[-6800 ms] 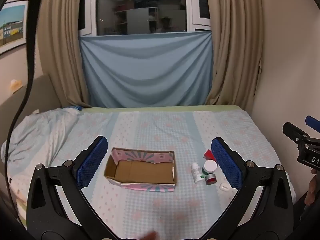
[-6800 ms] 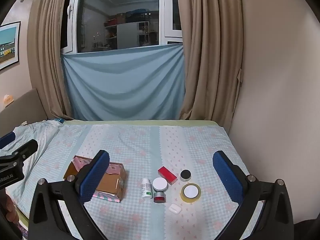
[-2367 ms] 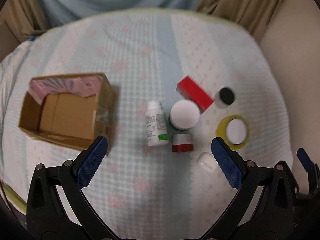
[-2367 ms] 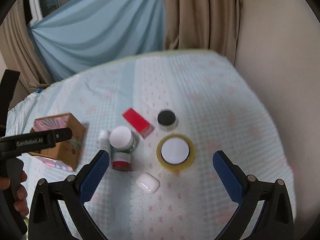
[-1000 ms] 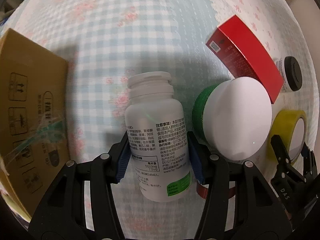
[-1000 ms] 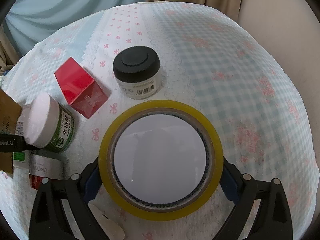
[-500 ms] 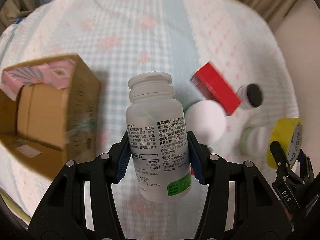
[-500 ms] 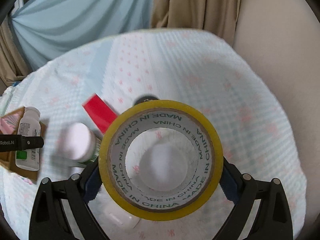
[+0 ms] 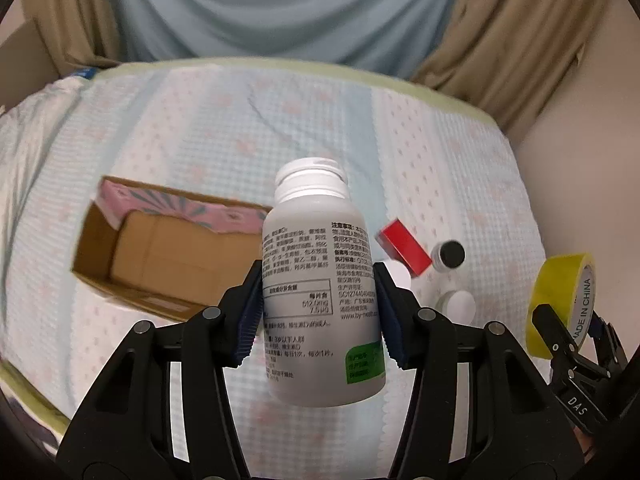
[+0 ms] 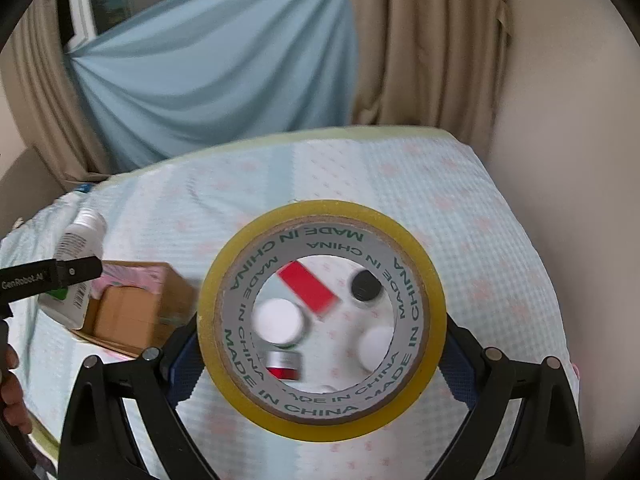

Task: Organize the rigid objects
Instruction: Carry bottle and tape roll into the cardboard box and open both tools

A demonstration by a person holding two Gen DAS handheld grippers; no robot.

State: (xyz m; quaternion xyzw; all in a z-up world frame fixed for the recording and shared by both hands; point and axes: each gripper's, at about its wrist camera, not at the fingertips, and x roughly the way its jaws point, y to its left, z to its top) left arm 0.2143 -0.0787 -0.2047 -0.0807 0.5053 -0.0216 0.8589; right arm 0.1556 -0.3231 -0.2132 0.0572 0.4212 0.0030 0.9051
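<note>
My left gripper [image 9: 320, 312] is shut on a white pill bottle [image 9: 316, 280] and holds it in the air above the bed, cap pointing away. Behind it and to the left lies an open cardboard box [image 9: 176, 256]. My right gripper [image 10: 320, 364] is shut on a yellow tape roll [image 10: 424, 280], which is lifted clear of the bed. Through the roll's hole I see a red box [image 10: 306, 286], a black-lid jar [image 10: 365, 286], a white-lid green jar [image 10: 278, 320], a white disc [image 10: 376, 346] and a small red can [image 10: 283, 364].
The bed carries a light checked sheet [image 9: 240, 128] with a wall on the right and curtains [image 10: 420, 48] at the far end. A person's hand [image 10: 10, 384] shows at the left edge of the right wrist view. The box [image 10: 132, 316] sits near the bed's left front.
Both grippers have risen from the bed, the left with the bottle and the right with the tape roll. The white disc that sat inside the roll stays on the sheet.
</note>
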